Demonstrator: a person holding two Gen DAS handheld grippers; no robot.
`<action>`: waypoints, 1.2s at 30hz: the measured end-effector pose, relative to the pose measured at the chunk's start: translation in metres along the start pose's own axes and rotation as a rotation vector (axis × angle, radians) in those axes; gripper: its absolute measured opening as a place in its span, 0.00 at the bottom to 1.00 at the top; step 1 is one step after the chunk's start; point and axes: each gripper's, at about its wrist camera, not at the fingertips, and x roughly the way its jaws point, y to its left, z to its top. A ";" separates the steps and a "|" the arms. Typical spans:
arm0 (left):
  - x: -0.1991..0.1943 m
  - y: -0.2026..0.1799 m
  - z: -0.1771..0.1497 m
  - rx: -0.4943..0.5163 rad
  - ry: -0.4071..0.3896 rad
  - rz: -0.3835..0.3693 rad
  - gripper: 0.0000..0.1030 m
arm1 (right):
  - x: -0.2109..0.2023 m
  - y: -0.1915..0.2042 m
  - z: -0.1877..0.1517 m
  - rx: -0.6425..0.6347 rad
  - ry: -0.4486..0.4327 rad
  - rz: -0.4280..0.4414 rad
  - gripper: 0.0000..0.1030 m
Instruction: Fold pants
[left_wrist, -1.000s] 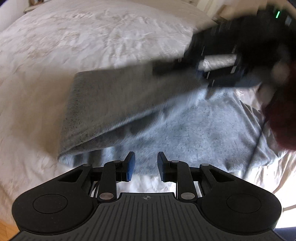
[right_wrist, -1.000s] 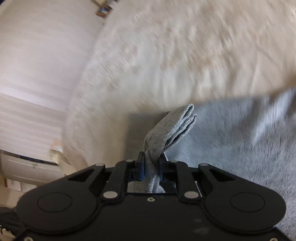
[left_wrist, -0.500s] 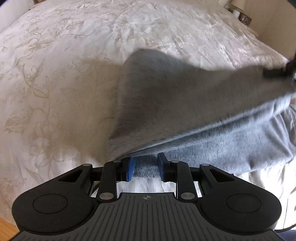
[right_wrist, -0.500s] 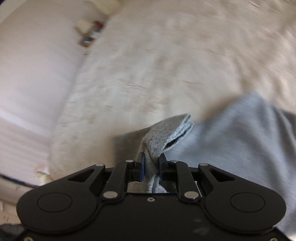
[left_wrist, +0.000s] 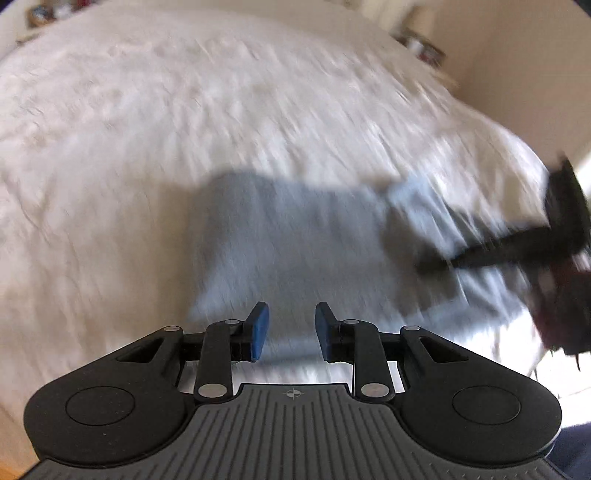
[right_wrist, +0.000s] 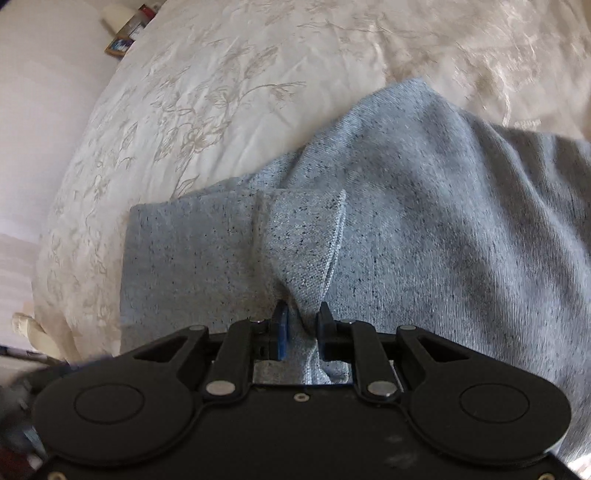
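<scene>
The grey pants (left_wrist: 295, 236) lie folded over on the white bedspread (left_wrist: 147, 129). My left gripper (left_wrist: 291, 330) is open and empty, just above the near edge of the pants. My right gripper (right_wrist: 302, 328) has its jaws a little apart with a bunched hem of the pants (right_wrist: 406, 206) still between them, lowered onto the lower layer. In the blurred left wrist view the right gripper (left_wrist: 498, 254) shows as a dark shape over the pants' right end.
The bedspread (right_wrist: 221, 92) has a pale floral pattern. Small items (right_wrist: 125, 33) stand on a ledge by the wall at the bed's far side. A wall (left_wrist: 517, 55) runs along the right.
My right gripper carried the pant end across and down onto the other half, and its jaws have widened. The left gripper pulled back; its view is motion blurred.
</scene>
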 end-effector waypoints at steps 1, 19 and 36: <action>0.005 0.003 0.007 -0.025 -0.016 0.028 0.26 | 0.000 0.002 0.000 -0.009 -0.004 -0.003 0.16; 0.033 0.019 0.028 -0.087 0.019 0.104 0.26 | -0.003 -0.027 0.000 0.204 -0.065 0.046 0.90; 0.068 0.037 0.057 -0.022 0.051 0.079 0.28 | -0.014 0.019 -0.001 0.025 -0.041 -0.169 0.12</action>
